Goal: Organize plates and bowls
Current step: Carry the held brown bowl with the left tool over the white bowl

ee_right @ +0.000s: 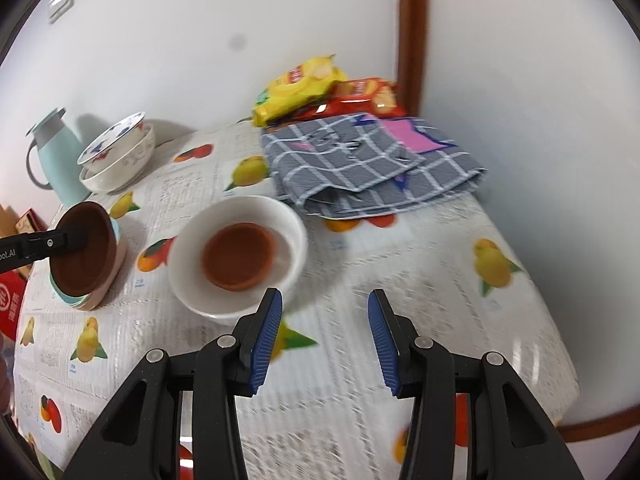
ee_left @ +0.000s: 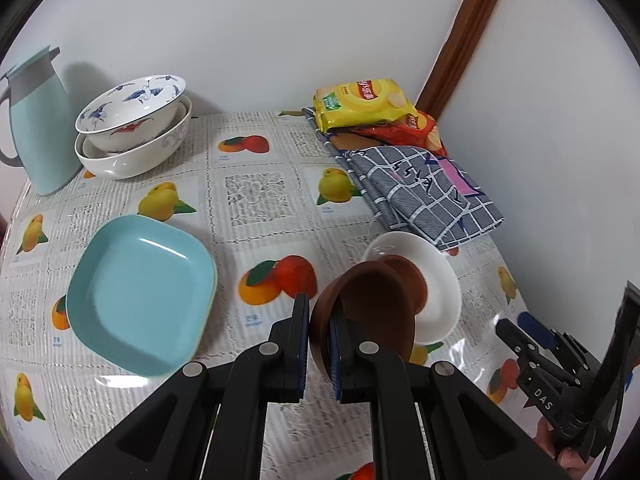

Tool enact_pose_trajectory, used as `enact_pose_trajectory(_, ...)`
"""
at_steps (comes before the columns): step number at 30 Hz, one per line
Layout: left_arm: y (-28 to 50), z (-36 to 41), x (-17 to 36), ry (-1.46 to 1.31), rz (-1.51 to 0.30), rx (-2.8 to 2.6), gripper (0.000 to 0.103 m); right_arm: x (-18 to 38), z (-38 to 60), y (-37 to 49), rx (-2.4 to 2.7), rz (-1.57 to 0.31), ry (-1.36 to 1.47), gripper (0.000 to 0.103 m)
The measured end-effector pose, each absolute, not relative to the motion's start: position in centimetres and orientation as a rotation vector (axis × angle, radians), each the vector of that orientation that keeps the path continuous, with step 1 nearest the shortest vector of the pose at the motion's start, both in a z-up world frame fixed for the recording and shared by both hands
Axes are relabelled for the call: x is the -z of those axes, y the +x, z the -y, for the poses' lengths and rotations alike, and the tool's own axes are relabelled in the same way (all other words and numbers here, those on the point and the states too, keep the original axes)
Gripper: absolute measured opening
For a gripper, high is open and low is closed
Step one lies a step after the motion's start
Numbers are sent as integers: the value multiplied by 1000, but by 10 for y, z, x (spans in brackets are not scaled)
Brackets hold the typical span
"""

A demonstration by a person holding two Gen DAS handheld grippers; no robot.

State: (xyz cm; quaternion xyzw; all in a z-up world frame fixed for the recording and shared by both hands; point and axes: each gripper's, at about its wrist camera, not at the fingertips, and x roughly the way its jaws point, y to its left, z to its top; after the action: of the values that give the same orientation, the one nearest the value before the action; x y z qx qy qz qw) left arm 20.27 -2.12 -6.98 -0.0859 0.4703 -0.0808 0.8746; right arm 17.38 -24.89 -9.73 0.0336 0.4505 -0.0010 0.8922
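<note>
**Brown bowl lifted beside white bowl**

Left gripper (ee_left: pixel 319 344): fingers clamped on the rim of a tilted brown bowl (ee_left: pixel 372 312), held just left of the white bowl (ee_right: pixel 240 252), which contains a second brown bowl (ee_right: pixel 239 257). Right gripper (ee_right: pixel 325 342): fingers wide apart, empty, near white bowl's front rim.

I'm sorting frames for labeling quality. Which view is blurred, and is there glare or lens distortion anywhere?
Right wrist view: motion blur smears the tablecloth print and the checked cloth; the right gripper stays sharp. Left wrist view: mostly crisp, with glare streaks on the blue plate and glossy tablecloth. Both views: fisheye bending and dark corners.
</note>
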Motion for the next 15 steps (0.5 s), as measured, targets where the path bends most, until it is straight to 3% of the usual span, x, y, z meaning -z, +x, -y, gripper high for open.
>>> enact_pose_trajectory(15, 193, 74, 66, -195, -975, 165, 9, 82, 306, 119, 125, -888, 91, 49)
